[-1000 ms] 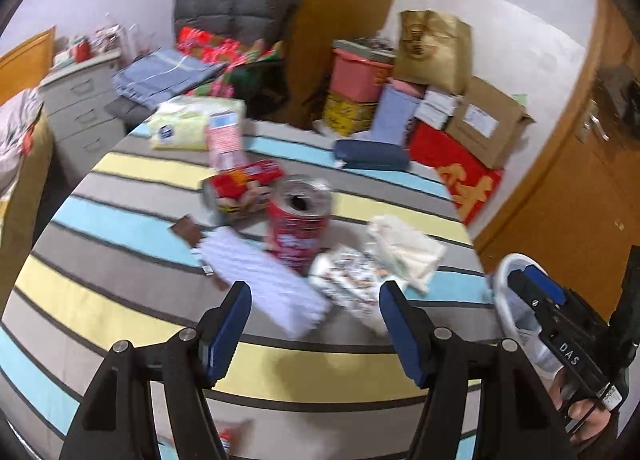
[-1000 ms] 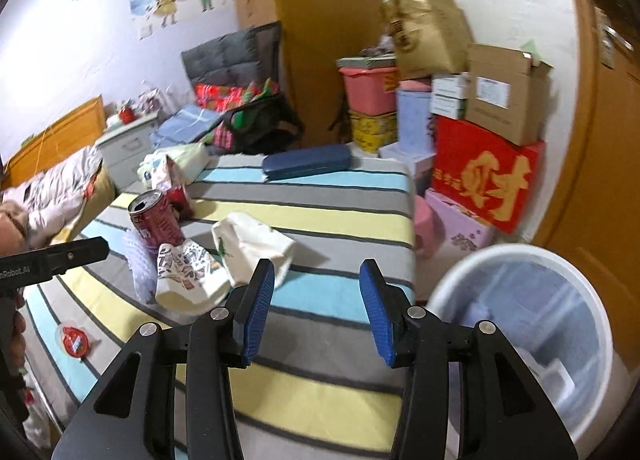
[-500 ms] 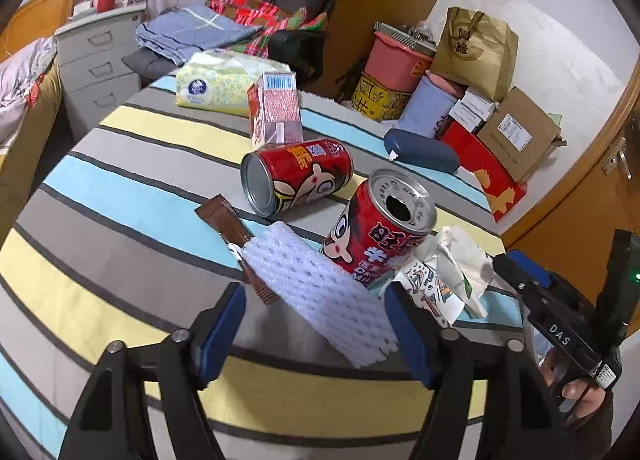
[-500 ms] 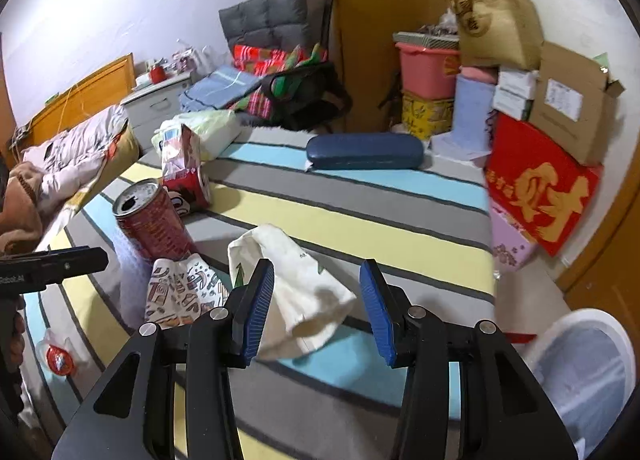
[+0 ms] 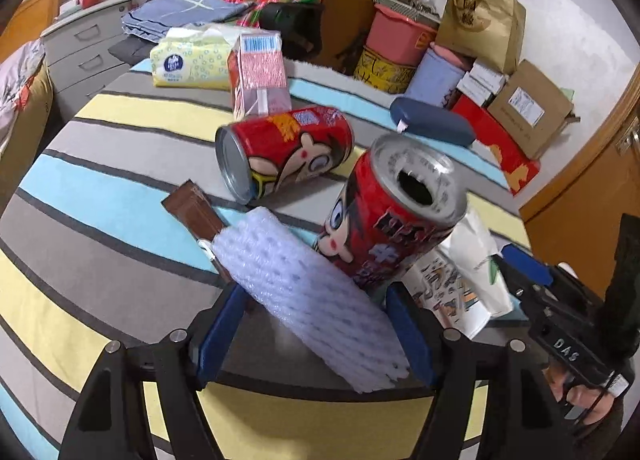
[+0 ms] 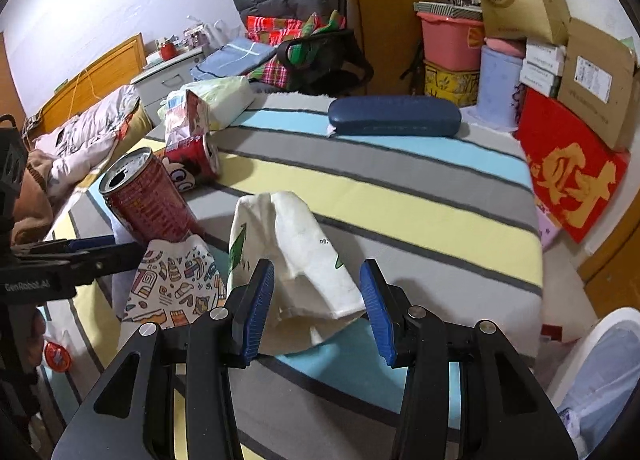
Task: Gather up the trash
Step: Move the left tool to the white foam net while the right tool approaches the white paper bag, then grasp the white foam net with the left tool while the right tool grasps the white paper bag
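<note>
White foam sleeve (image 5: 316, 300) lies between wide left gripper (image 5: 316, 336) jaws, unpinched; upright can (image 5: 394, 216) leans against it (likely topples). Right gripper (image 6: 316, 308) straddles crumpled paper bag (image 6: 292, 252), pads apart; may slip.

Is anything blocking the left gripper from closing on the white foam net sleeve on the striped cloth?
Nothing visible does. The foam net sleeve already lies between the open pads of the left gripper. The upright red can stands just beyond it, close to the right pad, and a brown wrapper pokes out from under its far end.
</note>
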Motion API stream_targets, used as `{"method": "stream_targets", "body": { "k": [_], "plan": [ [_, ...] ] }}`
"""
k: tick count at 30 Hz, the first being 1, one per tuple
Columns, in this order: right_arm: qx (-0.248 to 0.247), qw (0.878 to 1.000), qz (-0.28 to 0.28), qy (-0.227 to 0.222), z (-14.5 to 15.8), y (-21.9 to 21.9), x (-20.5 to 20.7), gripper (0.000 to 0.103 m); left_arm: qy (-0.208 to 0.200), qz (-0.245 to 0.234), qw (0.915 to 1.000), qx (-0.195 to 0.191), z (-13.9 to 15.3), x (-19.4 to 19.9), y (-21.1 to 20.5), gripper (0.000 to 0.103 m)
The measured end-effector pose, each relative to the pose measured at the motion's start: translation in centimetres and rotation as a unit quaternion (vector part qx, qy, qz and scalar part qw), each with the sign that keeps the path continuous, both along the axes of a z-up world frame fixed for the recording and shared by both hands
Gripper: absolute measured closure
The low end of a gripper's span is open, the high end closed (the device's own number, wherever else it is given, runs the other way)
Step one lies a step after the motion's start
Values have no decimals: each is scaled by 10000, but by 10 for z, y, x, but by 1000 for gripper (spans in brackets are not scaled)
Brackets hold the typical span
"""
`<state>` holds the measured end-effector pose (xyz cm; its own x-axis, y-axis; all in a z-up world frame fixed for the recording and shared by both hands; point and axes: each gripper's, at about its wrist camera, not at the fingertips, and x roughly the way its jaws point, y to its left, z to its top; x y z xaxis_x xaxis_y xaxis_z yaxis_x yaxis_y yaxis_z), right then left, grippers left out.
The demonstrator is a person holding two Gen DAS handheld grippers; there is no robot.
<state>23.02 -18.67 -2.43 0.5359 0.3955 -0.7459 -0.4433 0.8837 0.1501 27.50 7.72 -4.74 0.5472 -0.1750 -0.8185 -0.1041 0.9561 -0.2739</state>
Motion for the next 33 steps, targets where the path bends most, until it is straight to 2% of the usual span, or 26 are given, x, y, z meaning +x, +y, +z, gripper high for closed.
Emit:
{"method": "stream_targets", "body": {
  "k": [5, 11, 13, 15, 18, 20, 23, 27, 29, 31, 33],
  "plan": [
    [209, 9994, 145, 238, -2, 6, -2, 57, 98, -56, 9998, 172, -2, -3, 4, 30],
    [156, 9987, 358, 337, -5, 20, -9, 57, 230, -121, 9986, 466, -4, -10, 16, 30],
    [176, 9983, 389, 391, -8, 22, -6, 56, 238, -50, 9985, 484, -4, -13, 21, 30],
    [168, 9980, 401, 456, -12, 25, -3, 49, 189, -14, 9988, 448, -2, -14, 23, 30],
    [216, 9976, 306, 590, -14, 27, -6, 49, 230, 82, 9992, 323, -5, -11, 25, 30],
    [97, 9984, 294, 482, -13, 31, -13, 49, 241, 107, 9991, 327, -4, -9, 25, 30],
    [17, 9989, 315, 348, -11, 36, -20, 57, 219, 145, 9990, 368, -4, -9, 25, 31],
    [49, 9991, 293, 298, -11, 37, -22, 72, 175, 201, 9993, 252, -4, -8, 28, 55],
    [63, 9992, 280, 262, -10, 38, -24, 83, 162, 225, 9993, 260, -2, -9, 29, 58],
    [52, 9995, 235, 183, -8, 38, -26, 84, 133, 214, 9994, 252, -1, -10, 28, 65],
    [65, 9997, 197, 98, -6, 37, -28, 86, 78, 174, 9995, 269, 1, -12, 27, 67]
  ]
}}
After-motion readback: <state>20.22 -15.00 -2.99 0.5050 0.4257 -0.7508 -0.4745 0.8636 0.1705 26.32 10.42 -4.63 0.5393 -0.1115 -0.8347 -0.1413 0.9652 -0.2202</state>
